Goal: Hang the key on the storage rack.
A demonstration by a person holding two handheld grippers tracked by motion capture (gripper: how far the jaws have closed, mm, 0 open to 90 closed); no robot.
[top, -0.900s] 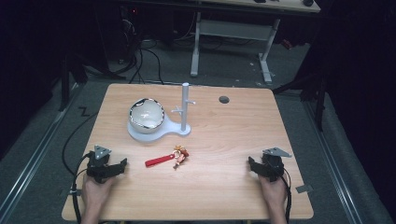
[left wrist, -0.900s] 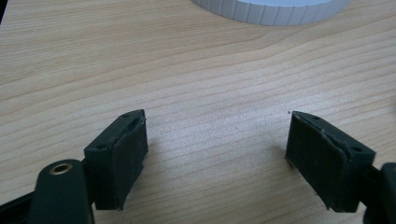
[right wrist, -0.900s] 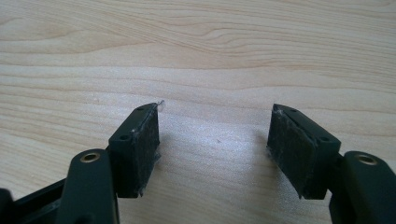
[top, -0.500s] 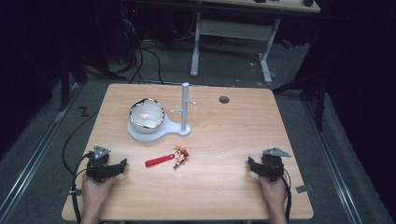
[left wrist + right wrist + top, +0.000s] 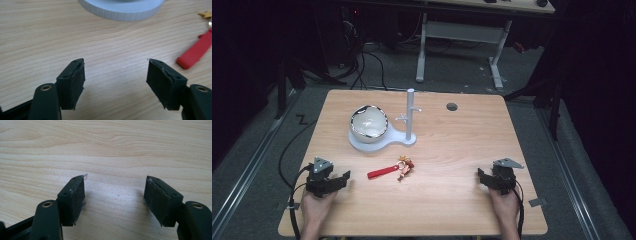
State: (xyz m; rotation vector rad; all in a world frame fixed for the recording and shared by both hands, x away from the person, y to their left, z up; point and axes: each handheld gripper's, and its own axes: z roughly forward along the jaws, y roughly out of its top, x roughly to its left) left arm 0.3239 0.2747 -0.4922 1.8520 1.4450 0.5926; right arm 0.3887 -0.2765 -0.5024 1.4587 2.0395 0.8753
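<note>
Left hand-held gripper (image 5: 343, 178) released — jaws wide over bare worktop (image 5: 452, 145), red-strapped keychain (image 5: 389, 170) near it, right hand-held gripper (image 5: 482, 178) released too — nothing between its jaws

A light wooden table (image 5: 462, 210) fills the frame's centre. At its upper left a round white base (image 5: 362, 145) carries a shiny metal bowl (image 5: 368, 123) and an upright white pegged post (image 5: 410, 114). A dark round hole (image 5: 452, 106) lies upper right of centre. A white-legged desk frame (image 5: 460, 31) stands behind.
</note>
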